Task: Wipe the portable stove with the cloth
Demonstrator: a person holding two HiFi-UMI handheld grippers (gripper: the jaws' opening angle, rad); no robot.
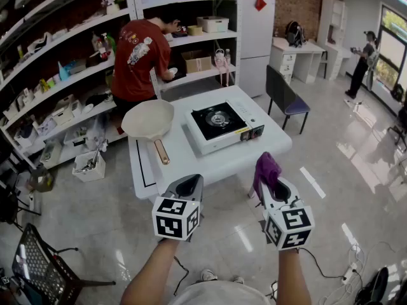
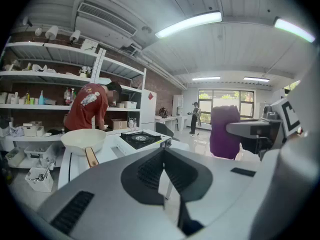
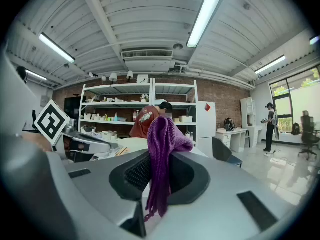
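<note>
Right gripper [image 3: 159, 176] is clamped on the purple cloth [image 3: 161, 139], which stands up from its jaws. Left gripper [image 2: 163, 156] has its jaws pressed together, empty. Farther off, the portable stove [image 1: 222, 124] sits on the white table [image 1: 191, 161], with a pan [image 1: 148, 119] at its left.

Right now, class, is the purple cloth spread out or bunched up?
Bunched up. The cloth is pinched between the fingers of the right gripper, with its folds standing in a clump above them and a strand hanging below.
</note>
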